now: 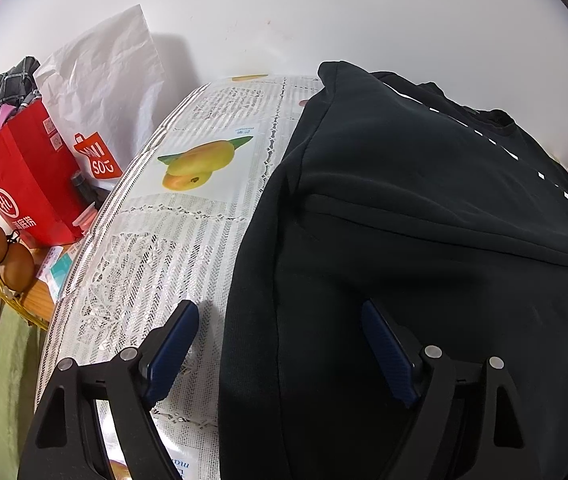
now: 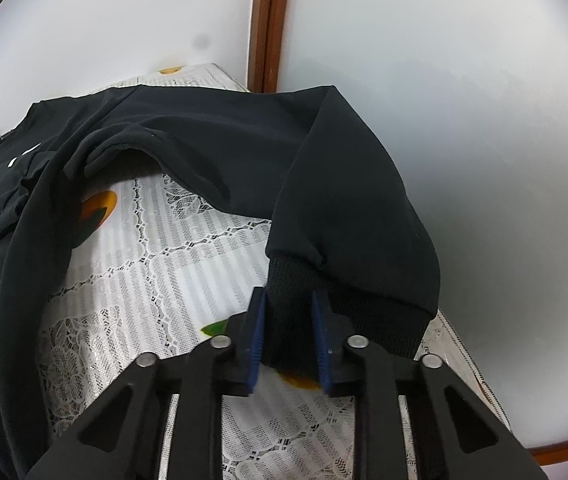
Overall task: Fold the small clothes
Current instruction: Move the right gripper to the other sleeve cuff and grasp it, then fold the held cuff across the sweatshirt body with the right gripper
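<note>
Black sweatshirt (image 1: 424, 200) was matt knit cloth, smooth on body; cuff (image 2: 304, 308) was coarser ribbed knit. Surface cover (image 1: 187, 240) looked like glossy plastic w/ lace-pattern print. Gripper pads (image 2: 255, 332) were blue, finely ridged, rubbery; frames matt black plastic w/ shiny metal pins. Red bag (image 1: 23, 184) & white bag (image 1: 103, 80) were paper, the white one crinkled.

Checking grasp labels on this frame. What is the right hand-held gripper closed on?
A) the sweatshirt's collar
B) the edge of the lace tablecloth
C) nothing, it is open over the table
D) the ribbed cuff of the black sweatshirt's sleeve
D: in the right wrist view the right hand-held gripper has its blue pads pressed on either side of the ribbed cuff of the black sweatshirt sleeve, above the tablecloth.
</note>
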### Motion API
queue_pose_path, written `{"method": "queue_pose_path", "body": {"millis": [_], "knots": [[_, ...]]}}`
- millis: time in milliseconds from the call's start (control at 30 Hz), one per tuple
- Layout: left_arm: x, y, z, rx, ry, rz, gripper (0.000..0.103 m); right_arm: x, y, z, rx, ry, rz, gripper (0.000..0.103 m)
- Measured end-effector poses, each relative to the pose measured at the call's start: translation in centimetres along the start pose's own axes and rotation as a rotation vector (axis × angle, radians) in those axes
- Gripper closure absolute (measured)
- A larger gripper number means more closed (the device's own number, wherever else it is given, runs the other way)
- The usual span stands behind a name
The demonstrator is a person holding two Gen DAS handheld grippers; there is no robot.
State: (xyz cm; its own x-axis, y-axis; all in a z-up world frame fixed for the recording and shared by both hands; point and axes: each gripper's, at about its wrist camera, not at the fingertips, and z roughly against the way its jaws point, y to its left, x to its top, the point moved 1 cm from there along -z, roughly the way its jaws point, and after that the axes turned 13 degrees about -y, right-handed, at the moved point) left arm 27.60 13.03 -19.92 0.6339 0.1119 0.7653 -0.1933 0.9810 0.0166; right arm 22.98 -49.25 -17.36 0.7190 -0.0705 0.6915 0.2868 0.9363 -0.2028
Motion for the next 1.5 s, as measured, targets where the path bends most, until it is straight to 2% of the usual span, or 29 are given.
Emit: {"method": "queue_pose_path", "body": {"millis": [133, 500, 633, 967, 1100, 1233, 1367, 1500], "knots": [[0.0, 0.0, 0.0, 0.0, 0.0, 0.001, 0.02, -0.1, 0.2, 0.2, -0.01, -0.001, 0.005, 0.089], [-0.1, -0.1, 0.0, -0.001, 0.0, 0.002, 0.02, -0.3, -0.1, 1.0, -0.014, 0.007, 0.001, 0.093], [-0.1, 0.0, 0.0, -0.002, 0.0, 0.003, 0.02, -0.1, -0.3, 1.6, 0.001, 0.004, -0.022, 0.097], [-0.1, -0.1, 0.1, -0.012, -0.003, 0.018, 0.021, 3.5, 1.5, 7.1, 0.077, -0.096, -0.015, 0.098], [0.1, 0.1, 0.3, -0.043, -0.007, 0.031, 0.023, 6.0, 4.8, 10.3, 0.149, -0.14, 0.011, 0.098], [0.2, 0.4, 1.4, -0.089, -0.006, 0.003, 0.023, 8.6, 10.6, 12.7, 0.244, -0.17, 0.061, 0.098], [0.5, 1.4, 3.1, -0.1, -0.016, -0.031, 0.023, 10.3, 19.0, 15.3, 0.36, -0.19, 0.143, 0.098], [0.7, 2.8, 4.2, -0.108, -0.019, -0.028, 0.023, 10.5, 27.9, 17.5, 0.485, -0.2, 0.237, 0.098]]}}
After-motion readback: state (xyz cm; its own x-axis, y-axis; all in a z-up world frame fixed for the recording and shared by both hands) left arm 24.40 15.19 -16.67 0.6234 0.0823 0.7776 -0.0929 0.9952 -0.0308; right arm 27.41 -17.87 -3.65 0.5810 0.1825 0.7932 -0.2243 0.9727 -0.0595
